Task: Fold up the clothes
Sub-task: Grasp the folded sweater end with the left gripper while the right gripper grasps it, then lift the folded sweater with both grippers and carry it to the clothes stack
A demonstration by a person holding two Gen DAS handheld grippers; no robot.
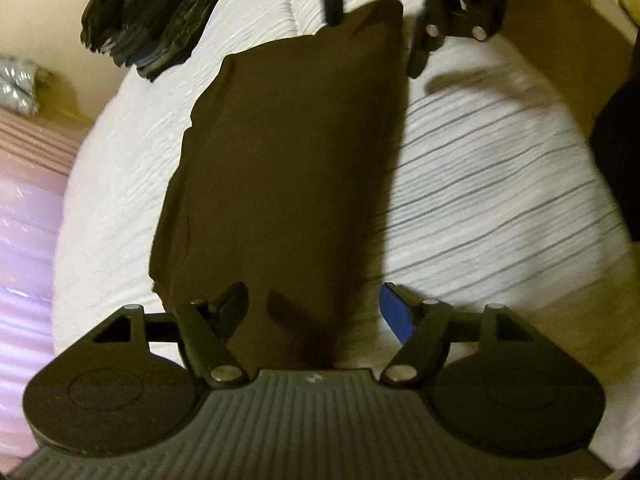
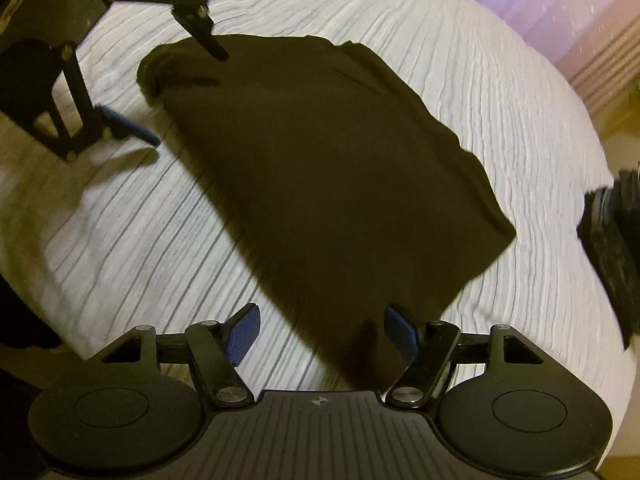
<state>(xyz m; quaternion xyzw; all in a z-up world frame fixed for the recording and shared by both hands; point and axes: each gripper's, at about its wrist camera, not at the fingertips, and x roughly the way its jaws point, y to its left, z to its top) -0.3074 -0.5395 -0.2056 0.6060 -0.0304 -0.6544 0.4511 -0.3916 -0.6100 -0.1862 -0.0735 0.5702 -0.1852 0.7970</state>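
A dark brown garment (image 1: 288,168) lies folded into a long rectangle on the white striped bedspread (image 1: 500,184). My left gripper (image 1: 312,304) is open, hovering over one short end of it, its fingers straddling the cloth. My right gripper (image 2: 320,324) is open over the opposite end, near a corner of the garment (image 2: 320,160). The right gripper also shows at the far end in the left wrist view (image 1: 376,28). The left gripper shows at the top left in the right wrist view (image 2: 180,92). Neither holds anything.
A stack of folded dark clothes (image 1: 152,16) sits at a far corner of the bed, also at the right edge of the right wrist view (image 2: 616,248). A pink striped surface (image 1: 28,184) lies beside the bed. Tan floor (image 1: 560,32) surrounds it.
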